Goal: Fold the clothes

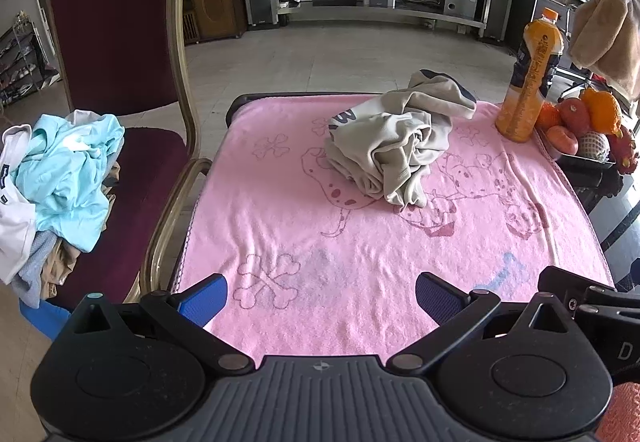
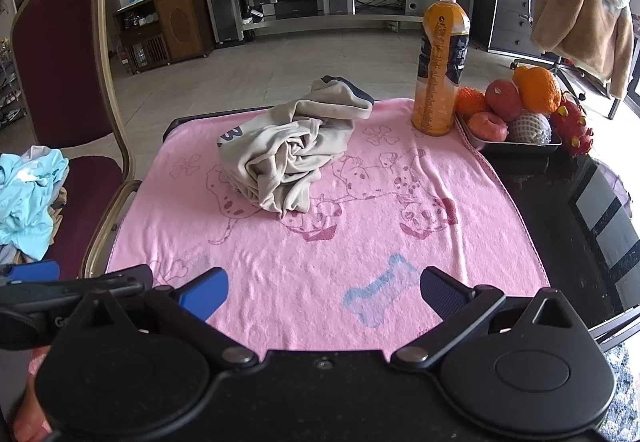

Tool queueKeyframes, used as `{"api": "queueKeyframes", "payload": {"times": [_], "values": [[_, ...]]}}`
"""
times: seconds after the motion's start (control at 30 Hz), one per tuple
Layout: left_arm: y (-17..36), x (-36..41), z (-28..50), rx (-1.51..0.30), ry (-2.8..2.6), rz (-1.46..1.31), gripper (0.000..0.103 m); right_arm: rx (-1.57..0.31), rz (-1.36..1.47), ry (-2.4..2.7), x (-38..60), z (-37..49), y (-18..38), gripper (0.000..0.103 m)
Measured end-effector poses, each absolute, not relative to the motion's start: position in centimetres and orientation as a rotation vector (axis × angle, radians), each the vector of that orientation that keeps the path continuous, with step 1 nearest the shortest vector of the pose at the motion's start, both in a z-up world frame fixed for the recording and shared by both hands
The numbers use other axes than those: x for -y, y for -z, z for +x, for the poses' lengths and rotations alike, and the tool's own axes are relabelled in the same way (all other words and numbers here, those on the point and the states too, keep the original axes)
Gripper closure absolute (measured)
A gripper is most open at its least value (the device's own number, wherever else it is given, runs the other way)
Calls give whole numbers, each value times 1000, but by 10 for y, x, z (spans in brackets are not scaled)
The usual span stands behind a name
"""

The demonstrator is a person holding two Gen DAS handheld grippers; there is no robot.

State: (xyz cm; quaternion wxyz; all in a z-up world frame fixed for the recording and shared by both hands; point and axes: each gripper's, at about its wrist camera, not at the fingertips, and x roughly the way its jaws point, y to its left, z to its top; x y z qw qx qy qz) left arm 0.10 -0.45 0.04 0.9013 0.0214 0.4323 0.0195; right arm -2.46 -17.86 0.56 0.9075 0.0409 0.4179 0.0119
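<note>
Both views bright, even daylight, colours true. Light seems to come from the right side: strong glare on the dark table edge (image 1: 624,218) at far right, washed-out patch there. Soft shadows only, a faint one under the crumpled garment (image 2: 286,158) on the pink towel (image 2: 328,242). Heavy fisheye bend: chair (image 1: 116,18) and shelf lines curve, corners vignette to black. Centre sharp, towel texture clear; far wall and frame edges slightly soft. No motion blur

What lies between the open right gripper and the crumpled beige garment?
Only bare pink towel, printed with a blue bone, separates the right gripper from the beige garment; the right wrist view shows it.
</note>
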Motion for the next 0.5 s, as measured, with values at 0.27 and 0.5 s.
{"api": "queueKeyframes", "payload": {"times": [0.27, 0.5], "values": [[1, 2, -3, -884, -39, 32, 1, -858, 92, -13, 178, -24, -6, 0], [0, -1, -1, -887, -41, 31, 1, -855, 77, -14, 176, -24, -8, 0]]}}
